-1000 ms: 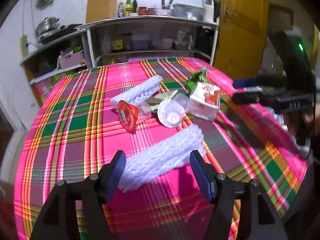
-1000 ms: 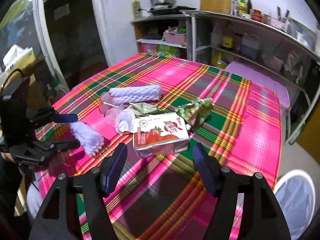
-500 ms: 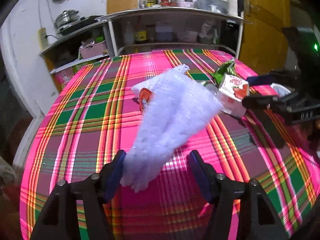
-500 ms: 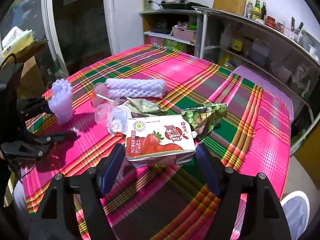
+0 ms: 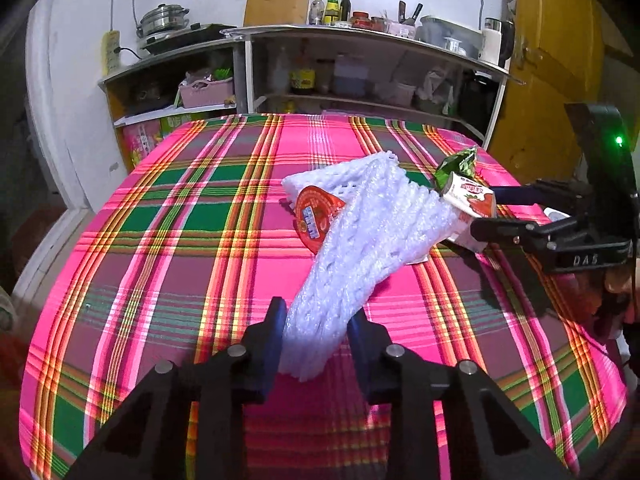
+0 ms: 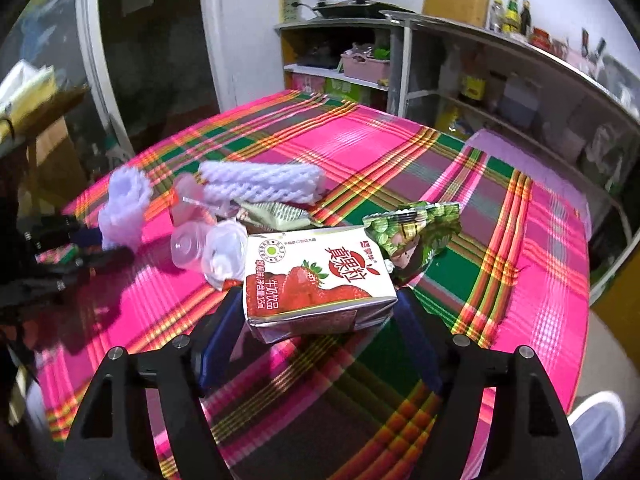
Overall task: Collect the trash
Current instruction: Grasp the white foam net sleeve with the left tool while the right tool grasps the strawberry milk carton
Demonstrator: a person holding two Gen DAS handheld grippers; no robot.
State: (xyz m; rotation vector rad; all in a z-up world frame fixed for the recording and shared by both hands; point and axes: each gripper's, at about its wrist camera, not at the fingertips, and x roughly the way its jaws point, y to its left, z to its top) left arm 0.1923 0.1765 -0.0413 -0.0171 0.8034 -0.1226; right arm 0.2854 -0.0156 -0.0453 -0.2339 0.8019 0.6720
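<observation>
My left gripper (image 5: 318, 330) is shut on a white foam net sleeve (image 5: 360, 248) and holds it up above the plaid tablecloth (image 5: 180, 248); it also shows in the right wrist view (image 6: 124, 208). My right gripper (image 6: 320, 316) is shut on a strawberry milk carton (image 6: 312, 276), also seen in the left wrist view (image 5: 470, 200). On the cloth lie a second foam sleeve (image 6: 260, 182), clear plastic cups (image 6: 212, 246), a red cup lid (image 5: 314, 216), a green snack wrapper (image 6: 416, 224) and a flat foil packet (image 6: 276, 214).
Shelves with bottles, tubs and a pot (image 5: 164, 20) stand behind the table. A yellow door (image 5: 556, 64) is at the right. A white bin rim (image 6: 596, 428) shows at floor level by the table's right edge.
My left gripper has closed on the foam sleeve and lifted it off the cloth. My right gripper has moved in and closed on the milk carton.
</observation>
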